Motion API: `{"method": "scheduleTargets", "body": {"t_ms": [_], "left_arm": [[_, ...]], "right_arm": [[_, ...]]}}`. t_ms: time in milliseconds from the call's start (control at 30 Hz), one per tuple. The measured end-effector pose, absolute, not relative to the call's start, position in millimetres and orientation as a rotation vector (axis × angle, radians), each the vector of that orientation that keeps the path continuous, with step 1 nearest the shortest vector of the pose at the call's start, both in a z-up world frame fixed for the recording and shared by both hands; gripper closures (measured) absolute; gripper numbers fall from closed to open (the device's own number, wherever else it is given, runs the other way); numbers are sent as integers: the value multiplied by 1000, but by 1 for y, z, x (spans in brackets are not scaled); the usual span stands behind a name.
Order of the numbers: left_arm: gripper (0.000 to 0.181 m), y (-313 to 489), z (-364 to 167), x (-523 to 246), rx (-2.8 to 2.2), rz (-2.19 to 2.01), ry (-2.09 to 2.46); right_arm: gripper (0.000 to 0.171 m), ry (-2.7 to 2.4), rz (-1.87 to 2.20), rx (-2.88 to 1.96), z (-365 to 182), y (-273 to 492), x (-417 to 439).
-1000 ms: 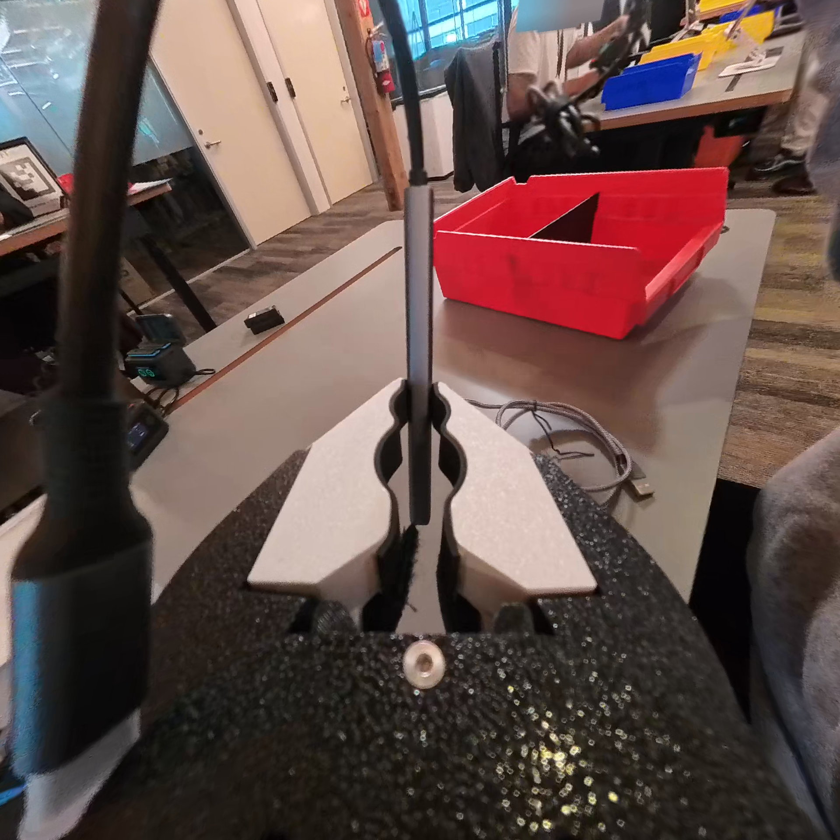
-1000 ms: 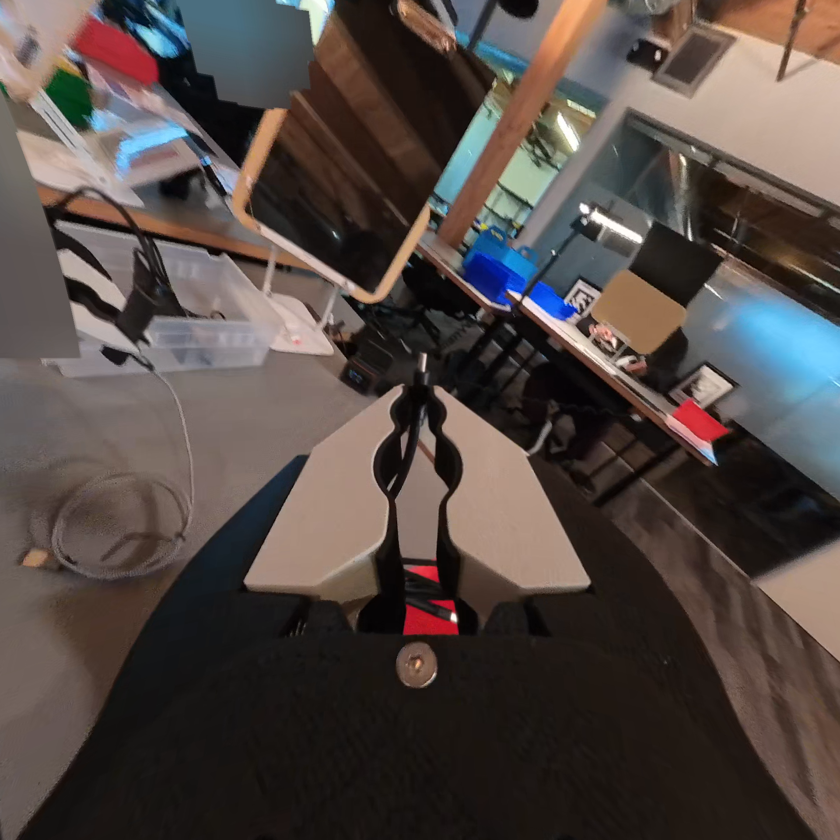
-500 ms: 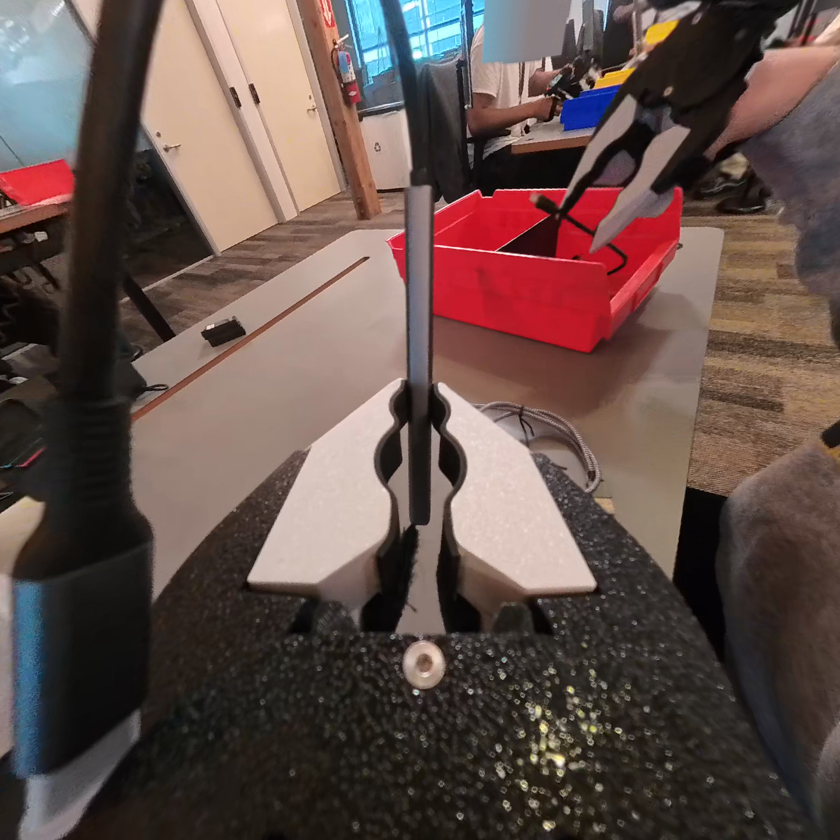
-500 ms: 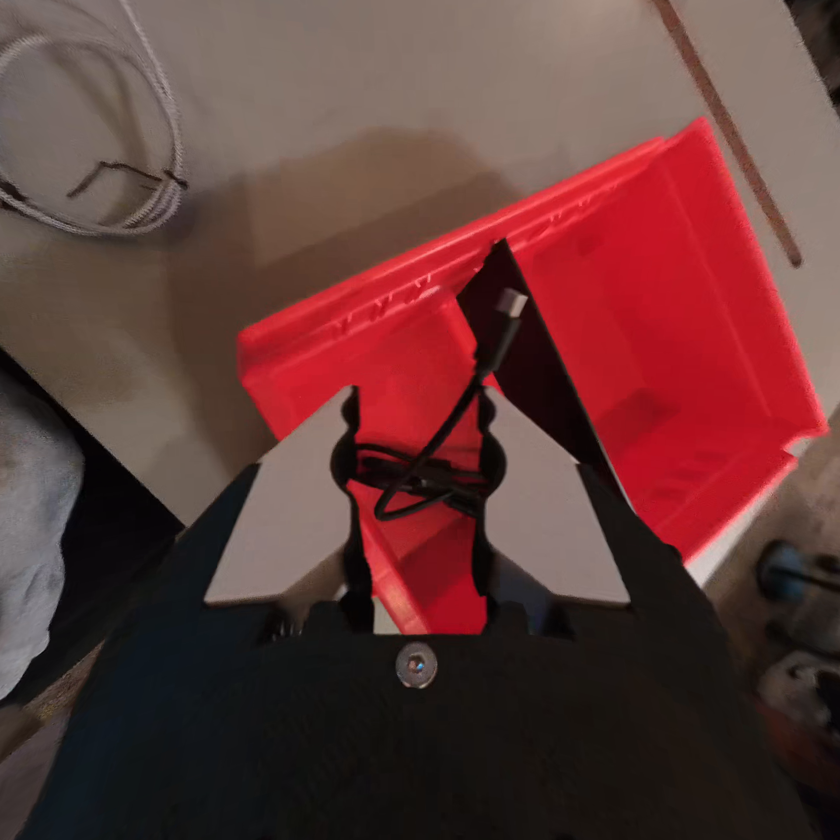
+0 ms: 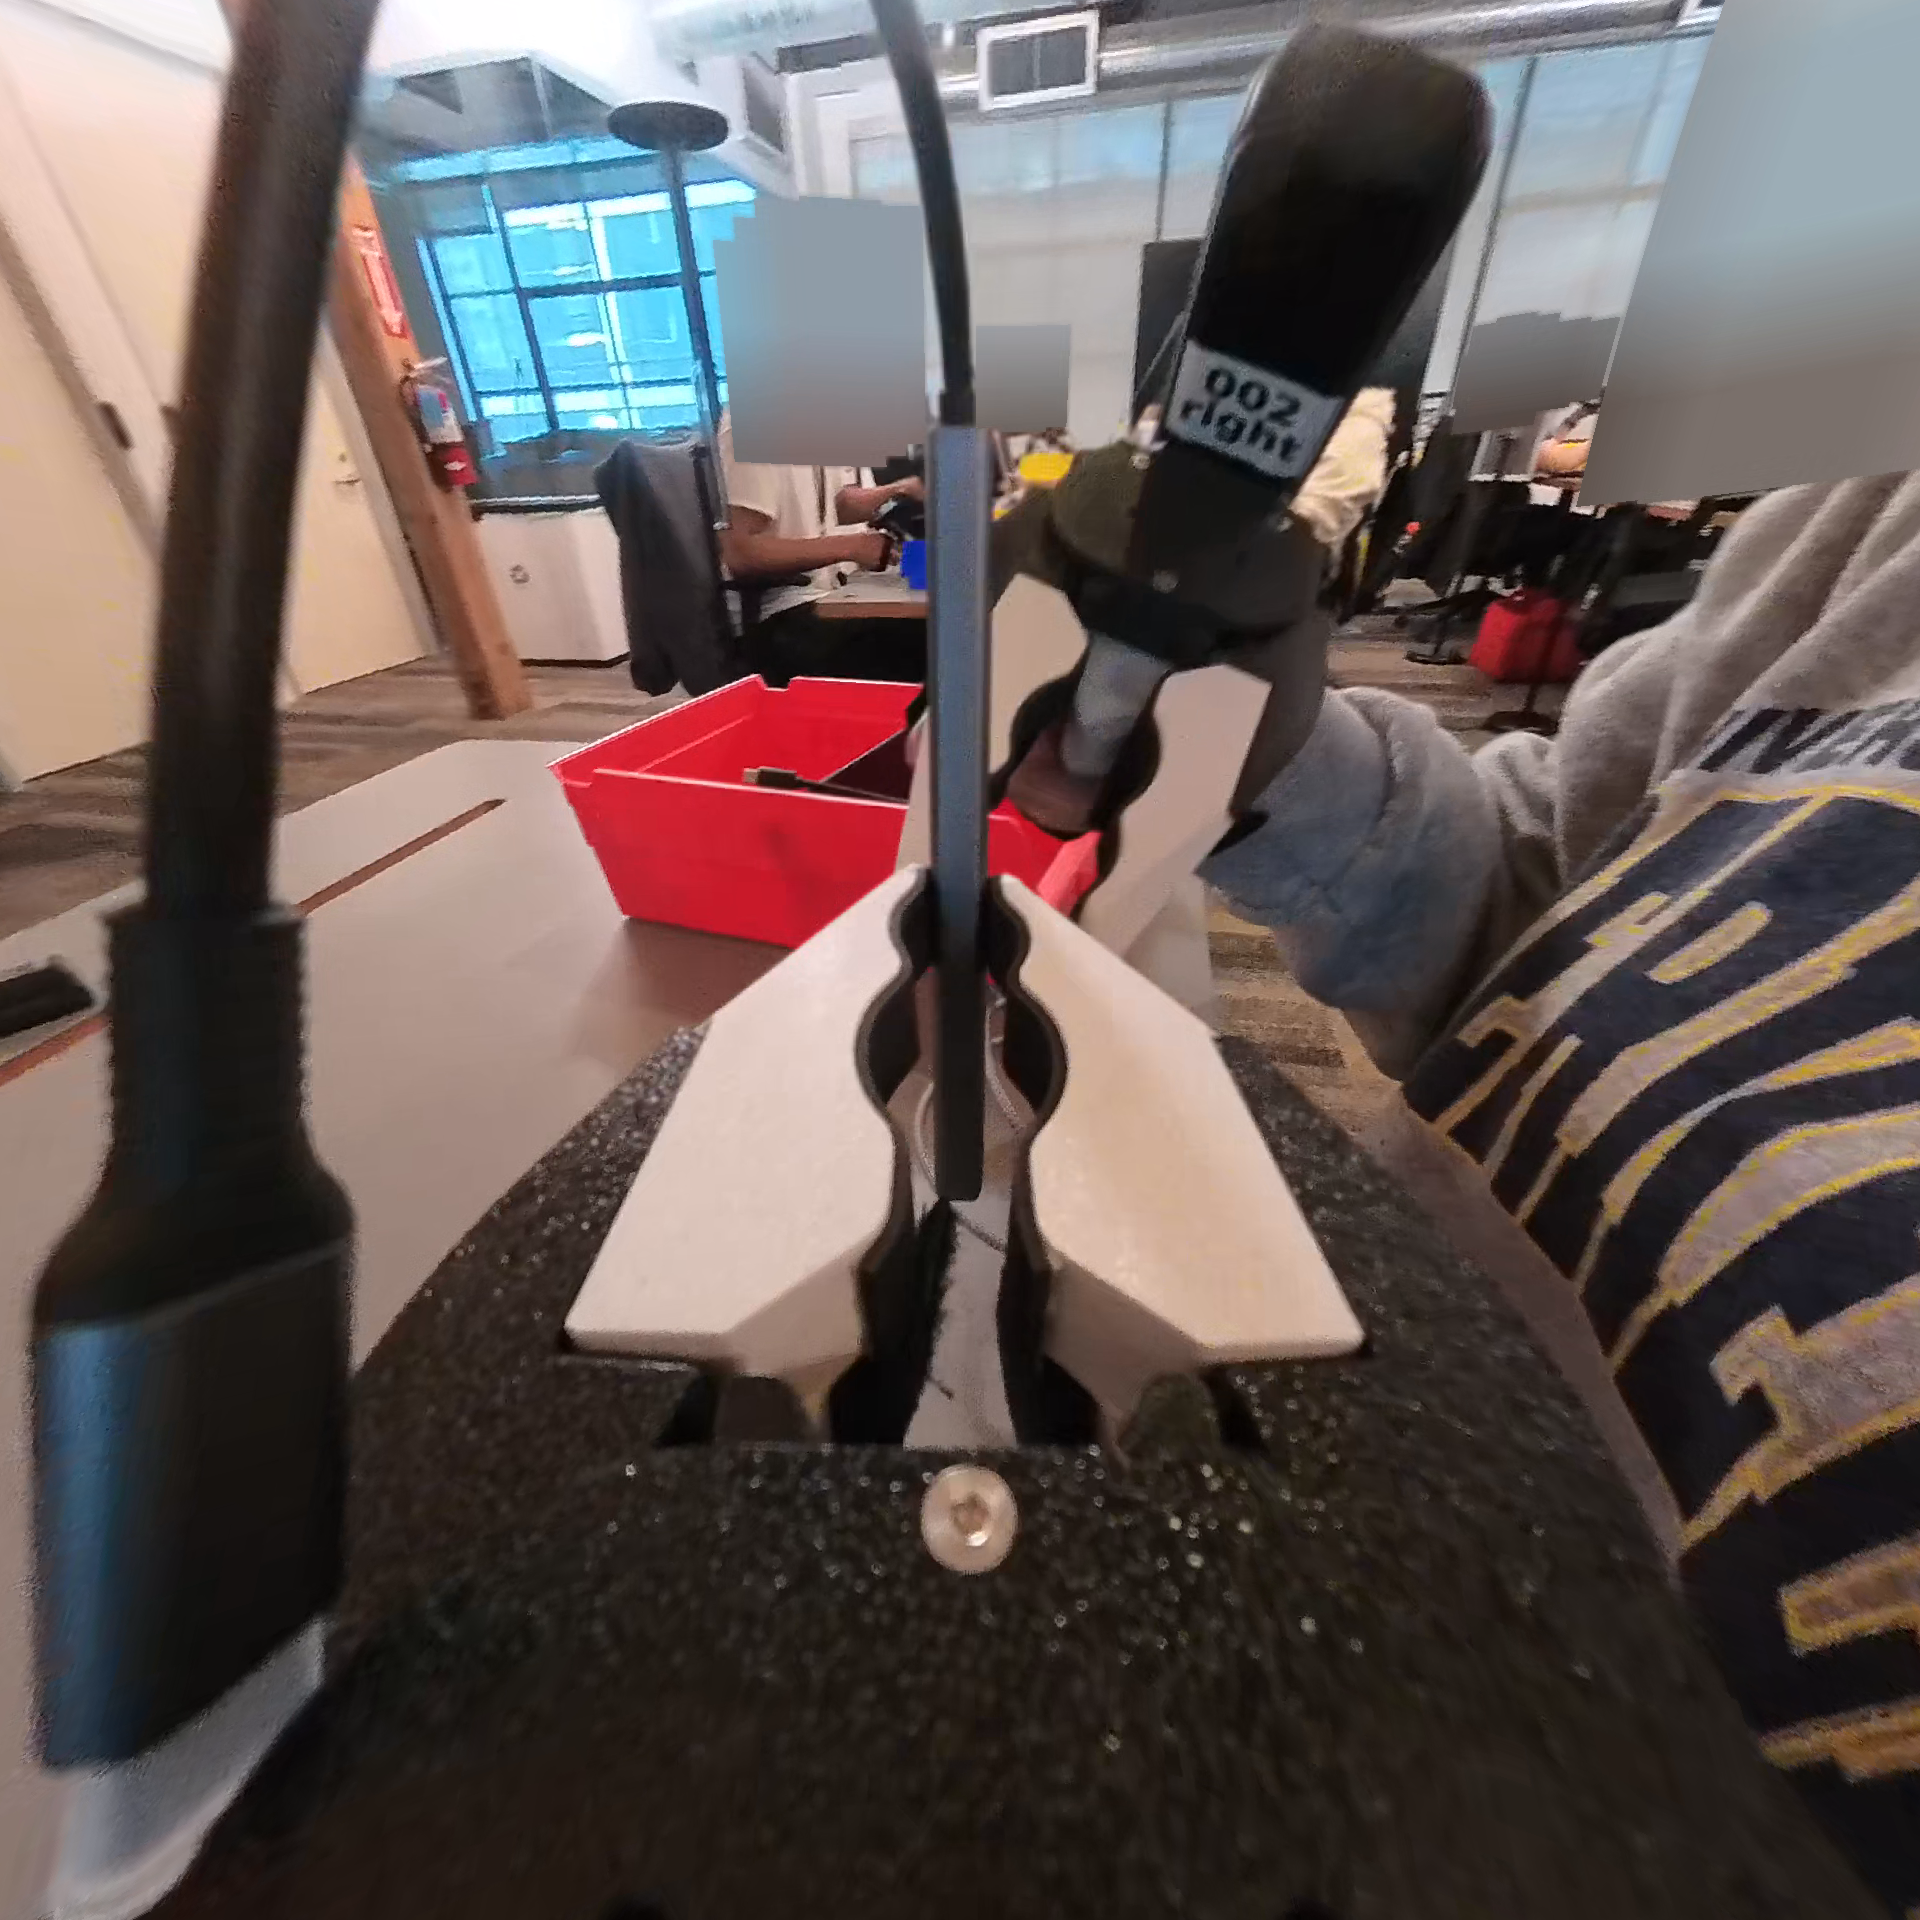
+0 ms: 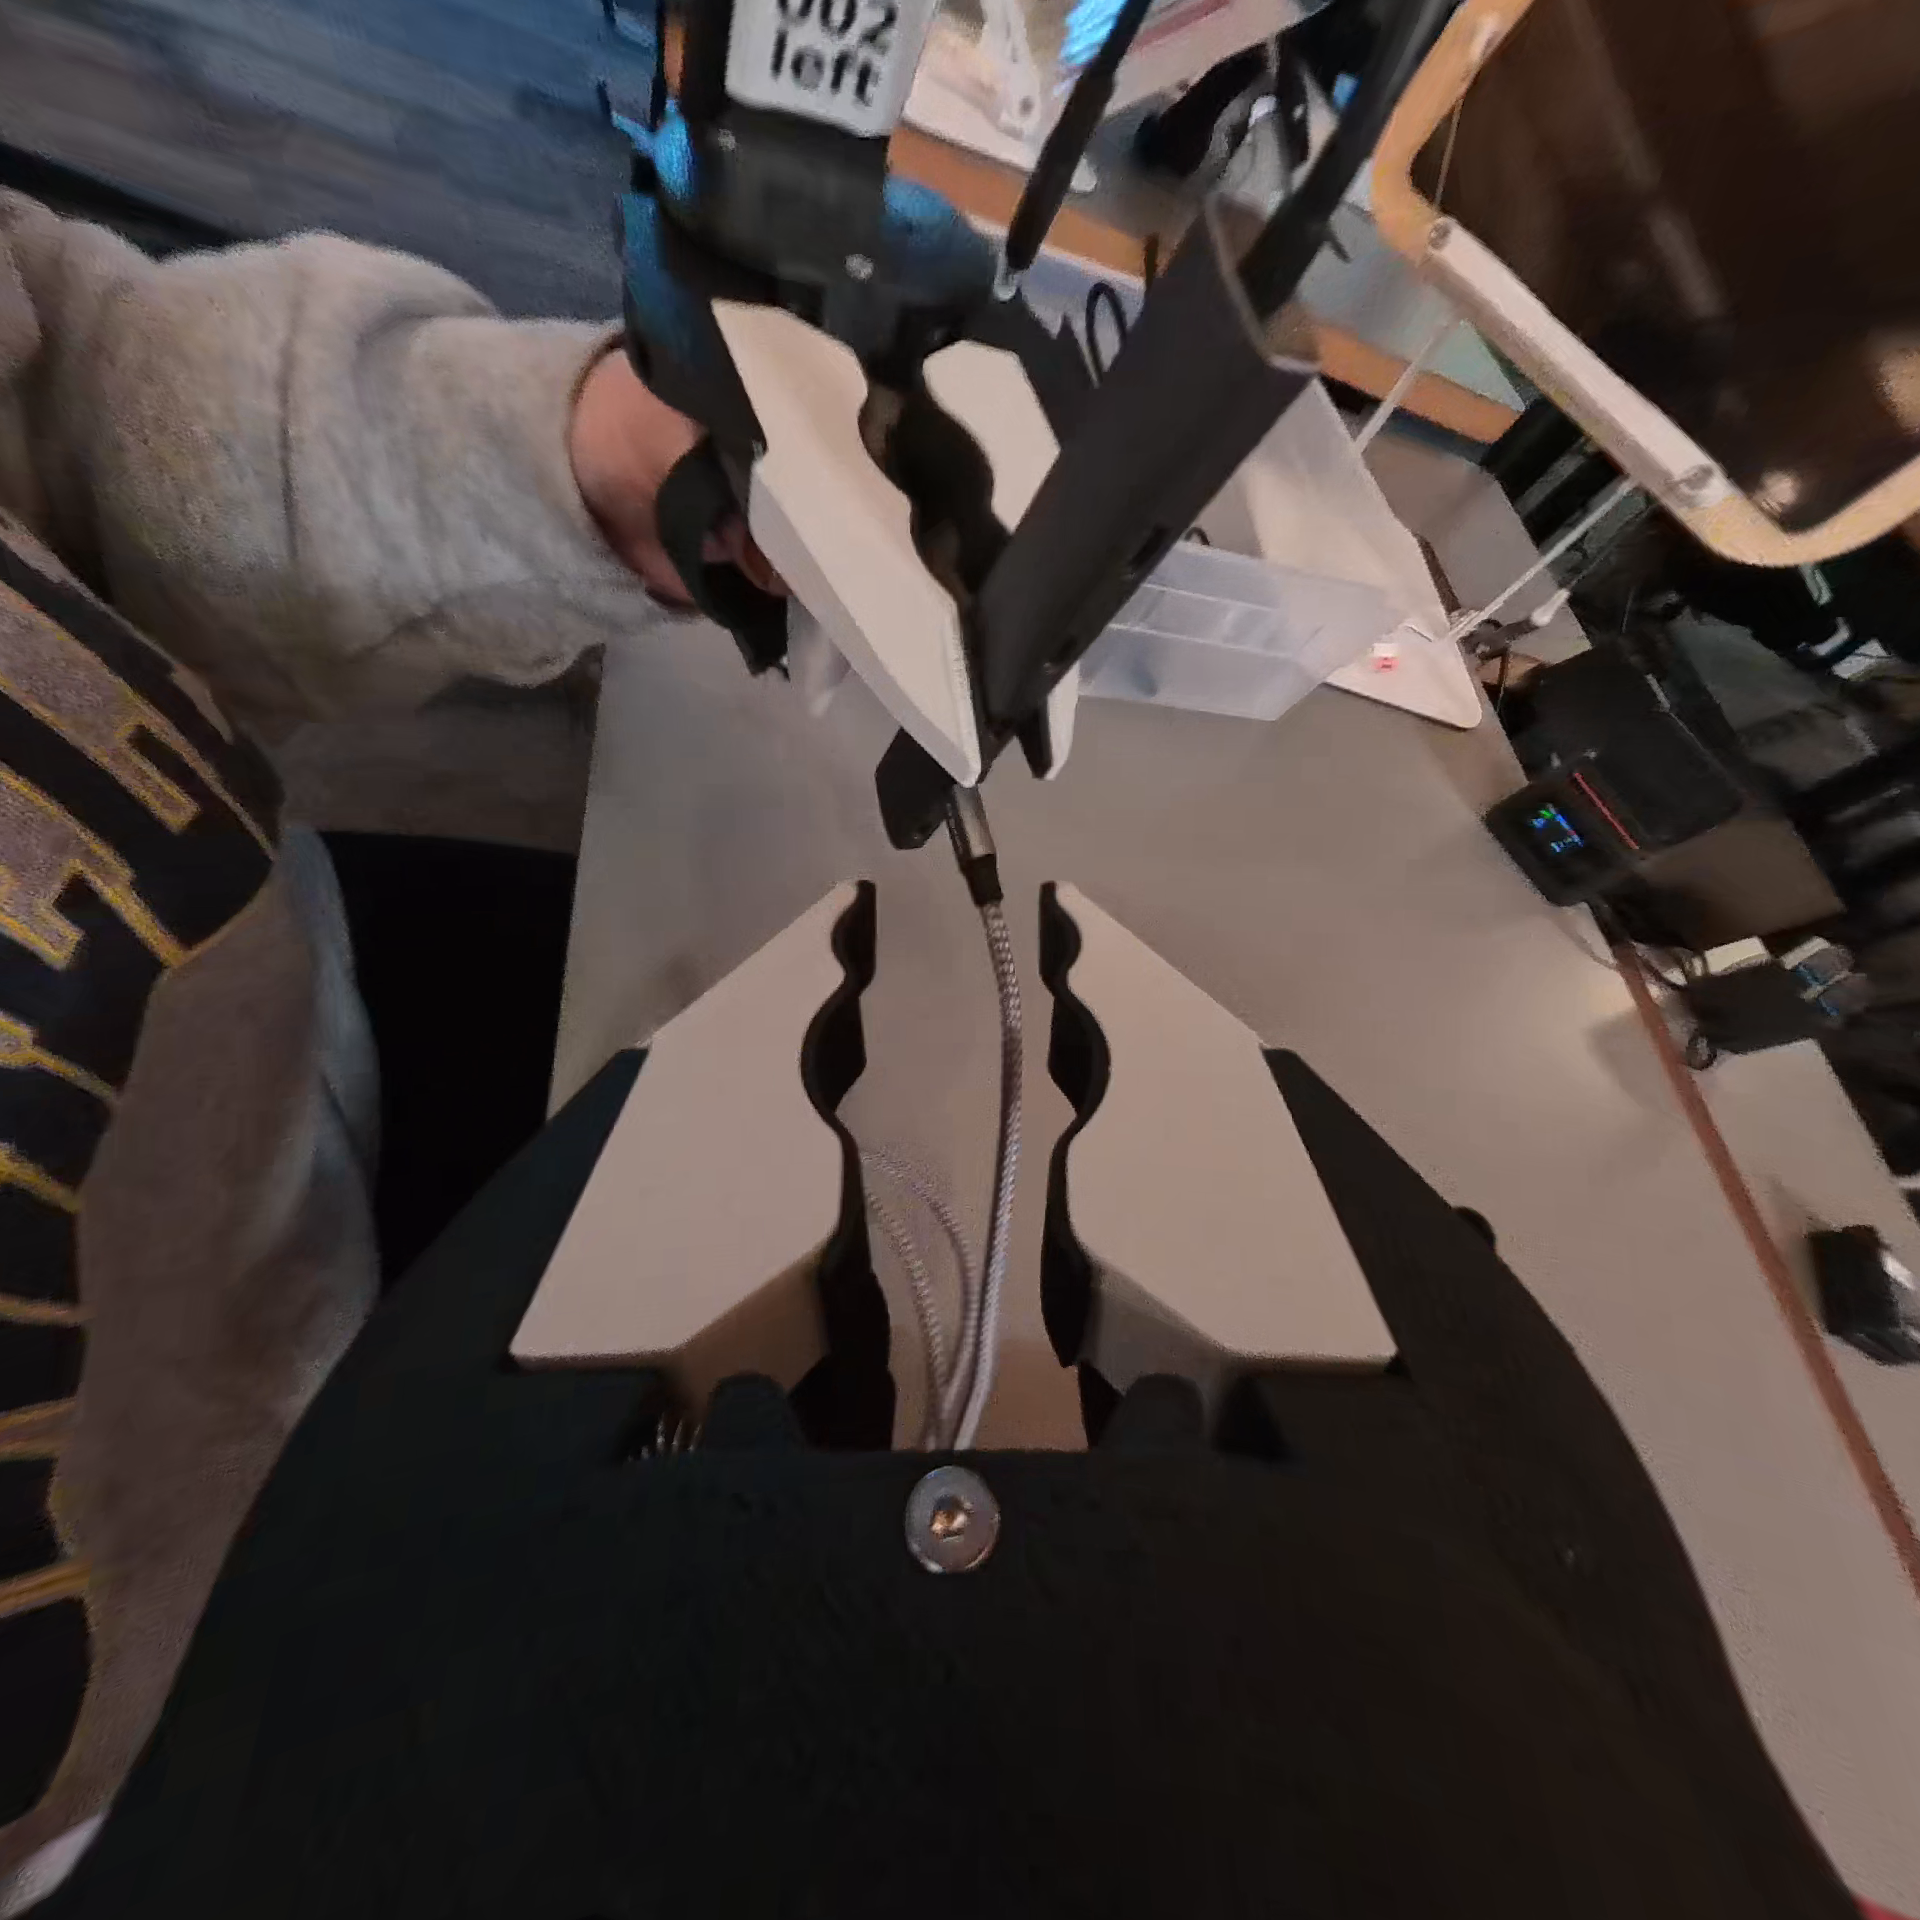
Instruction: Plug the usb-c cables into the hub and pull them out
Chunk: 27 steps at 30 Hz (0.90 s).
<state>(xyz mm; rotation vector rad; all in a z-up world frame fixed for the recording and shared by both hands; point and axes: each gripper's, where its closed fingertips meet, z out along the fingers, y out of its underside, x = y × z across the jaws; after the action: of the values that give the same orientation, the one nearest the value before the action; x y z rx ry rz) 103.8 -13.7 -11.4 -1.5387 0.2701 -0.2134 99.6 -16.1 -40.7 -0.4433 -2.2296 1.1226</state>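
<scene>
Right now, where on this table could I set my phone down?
Bare tabletop lies between the clear plastic box, the black device and the small black block, and left of the red bin. It is crowded in the middle: the left tongs hold the hub, and its braided cable runs between the open right tongs.

office/lab | desks (image 5: pixel 873 603), parts bins (image 5: pixel 727 821), exposed ducts (image 5: pixel 1039 62)

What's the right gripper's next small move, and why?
Probably close the right gripper on the braided cable just behind its plug: its jaws are open around the cable, which sits plugged into the hub the left gripper holds.
</scene>
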Motion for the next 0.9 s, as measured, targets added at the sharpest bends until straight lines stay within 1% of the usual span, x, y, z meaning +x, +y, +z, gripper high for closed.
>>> {"method": "scheduleTargets", "body": {"t_ms": [33, 133, 333, 500, 667, 700, 733, 767, 833, 900], "left_arm": [[174, -14, -11, 108, -1532, -223, 286], [174, -16, -10, 116, -1525, -246, 314], [168, -20, -32, 117, -1625, -274, 383], [171, -13, -45, 118, -1721, -179, 425], [173, -17, -36, 126, -1756, 5, 558], [174, -19, -34, 120, -1777, 56, 551], [173, -28, -32, 101, -1800, 151, 503], [174, -41, -25, 86, -1789, 162, 435], [174, -61, -8, 70, -1732, 133, 323], [174, -65, -6, 59, -1744, 190, 260]], "right_arm": [[145, -2236, 1104, -414, -43, -19, 99], [165, -2238, 1143, -367, -41, -27, 103], [167, -2286, 1097, -346, -48, -20, 108], [167, -2301, 1106, -336, -48, -19, 110], [167, -2304, 1142, -268, -39, -20, 119], [167, -2291, 1079, -277, -36, -10, 118], [168, -2242, 949, -326, -30, 15, 111], [168, -2174, 912, -377, -16, 39, 110], [168, -2029, 1074, -451, 33, 68, 120], [168, -1855, 1023, -460, 80, 99, 126]]}}
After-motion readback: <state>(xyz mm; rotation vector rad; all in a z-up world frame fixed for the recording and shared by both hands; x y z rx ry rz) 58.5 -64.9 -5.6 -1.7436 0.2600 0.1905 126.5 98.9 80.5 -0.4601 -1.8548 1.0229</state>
